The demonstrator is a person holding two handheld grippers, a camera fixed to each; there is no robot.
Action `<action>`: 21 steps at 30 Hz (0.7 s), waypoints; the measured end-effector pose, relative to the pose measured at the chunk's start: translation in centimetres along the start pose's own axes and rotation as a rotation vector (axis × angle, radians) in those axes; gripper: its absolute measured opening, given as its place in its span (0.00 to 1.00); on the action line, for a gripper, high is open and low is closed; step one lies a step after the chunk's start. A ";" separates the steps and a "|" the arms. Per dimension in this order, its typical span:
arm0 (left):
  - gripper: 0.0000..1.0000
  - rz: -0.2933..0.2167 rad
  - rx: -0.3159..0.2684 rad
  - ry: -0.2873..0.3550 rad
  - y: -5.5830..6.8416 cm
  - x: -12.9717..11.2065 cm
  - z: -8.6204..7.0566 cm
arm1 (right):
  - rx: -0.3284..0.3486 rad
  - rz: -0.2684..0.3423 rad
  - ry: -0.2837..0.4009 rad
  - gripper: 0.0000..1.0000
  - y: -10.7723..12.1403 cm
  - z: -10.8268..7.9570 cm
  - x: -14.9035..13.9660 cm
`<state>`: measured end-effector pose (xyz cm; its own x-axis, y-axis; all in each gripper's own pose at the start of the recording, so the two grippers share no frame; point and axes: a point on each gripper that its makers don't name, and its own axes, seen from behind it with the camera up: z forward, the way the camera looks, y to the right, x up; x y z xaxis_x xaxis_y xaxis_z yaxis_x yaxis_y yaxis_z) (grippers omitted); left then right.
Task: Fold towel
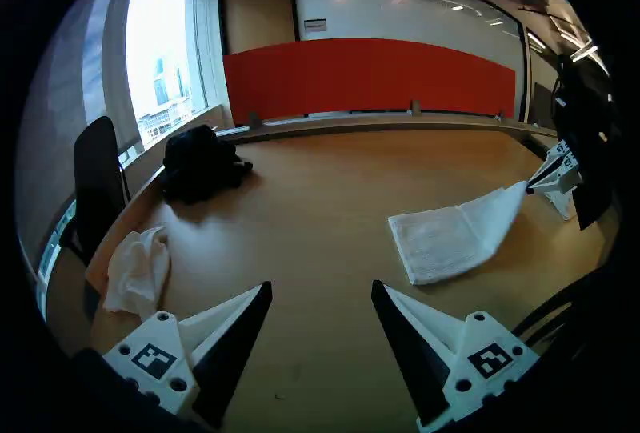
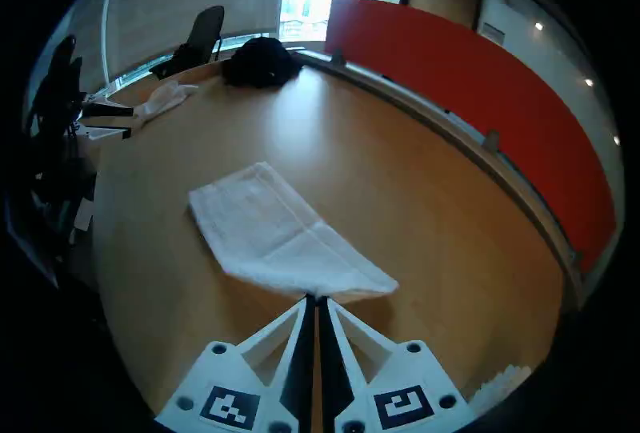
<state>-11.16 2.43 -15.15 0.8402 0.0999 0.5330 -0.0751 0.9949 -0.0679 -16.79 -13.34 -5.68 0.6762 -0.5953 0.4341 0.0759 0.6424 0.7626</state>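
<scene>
Wooden table point(image 1: 320, 193), red partition point(image 1: 368, 77), bright window point(image 1: 160, 73)

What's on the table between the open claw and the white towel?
Nothing: in the left gripper view, just bare wooden table lies between the left claw and the towel.

white cloth towel point(image 2: 272, 233): woven, matt
light-brown wooden table point(image 2: 400, 185): smooth, faint sheen
left hand-held gripper point(image 1: 320, 285): white and black plastic, matt

black bag point(image 1: 200, 162) far on table point(image 1: 320, 217) | red partition point(image 1: 368, 77) behind | chair point(image 1: 96, 169) by window point(image 1: 160, 57)
</scene>
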 end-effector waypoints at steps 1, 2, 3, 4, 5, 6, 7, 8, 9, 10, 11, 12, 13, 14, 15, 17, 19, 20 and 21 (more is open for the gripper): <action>0.92 -0.003 0.002 0.000 0.0 0.0 -0.1 | 0.002 -0.007 0.007 0.03 -0.1 0.1 0.6; 0.92 -0.005 0.003 0.000 0.0 0.0 -0.2 | 0.005 -0.013 0.014 0.03 -0.2 0.2 1.1; 0.92 -0.008 0.004 0.000 0.0 0.0 -0.3 | 0.007 -0.019 0.021 0.03 -0.3 0.3 1.7; 0.92 -0.012 0.006 0.002 -0.1 0.1 -0.4 | 0.013 -0.024 0.031 0.03 -0.6 0.4 2.3; 0.92 -0.015 0.007 0.004 -0.1 0.1 -0.6 | 0.017 -0.029 0.039 0.03 -0.8 0.5 2.9; 0.92 -0.018 0.008 0.006 -0.1 0.1 -0.7 | 0.022 -0.033 0.048 0.03 -1.0 0.7 3.6; 0.92 -0.022 0.010 0.007 -0.1 0.1 -0.8 | 0.029 -0.039 0.059 0.03 -1.3 0.8 4.3; 0.92 -0.025 0.013 0.008 -0.2 0.1 -0.9 | 0.036 -0.044 0.068 0.03 -1.5 0.9 4.9; 0.92 -0.029 0.015 0.009 -0.2 0.1 -1.0 | 0.042 -0.049 0.076 0.03 -1.8 1.1 5.5; 0.92 -0.033 0.016 0.009 -0.3 0.1 -1.1 | 0.049 -0.057 0.084 0.03 -2.1 1.2 6.1; 0.92 -0.037 0.018 0.009 -0.4 0.0 -1.3 | 0.055 -0.064 0.090 0.03 -2.3 1.4 6.6; 0.92 -0.041 0.020 0.008 -0.4 -0.1 -1.4 | 0.062 -0.072 0.096 0.03 -2.6 1.5 7.1; 0.92 -0.045 0.021 0.007 -0.5 -0.2 -1.5 | 0.070 -0.081 0.100 0.03 -2.9 1.7 7.6; 0.92 -0.048 0.023 0.006 -0.5 -0.3 -1.6 | 0.077 -0.089 0.104 0.03 -3.2 1.9 8.1; 0.92 -0.051 0.024 0.005 -0.6 -0.4 -1.7 | 0.084 -0.096 0.108 0.03 -3.4 2.1 8.5; 0.92 -0.055 0.027 0.002 -0.7 -0.6 -1.9 | 0.096 -0.111 0.113 0.03 -3.9 2.5 9.2; 0.92 -0.059 0.030 -0.002 -0.8 -0.9 -2.0 | 0.107 -0.123 0.116 0.03 -4.3 2.8 9.7; 0.92 -0.060 0.032 -0.003 -0.9 -1.0 -2.1 | 0.112 -0.127 0.117 0.03 -4.5 3.0 9.9; 0.92 -0.062 0.033 -0.005 -0.9 -1.2 -2.2 | 0.117 -0.132 0.117 0.03 -4.7 3.1 10.1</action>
<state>-10.90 1.34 -17.57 0.8410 0.0382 0.5396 -0.0411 0.9991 -0.0065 -12.61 -23.81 -3.39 0.7470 -0.6060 0.2735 0.0882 0.4981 0.8626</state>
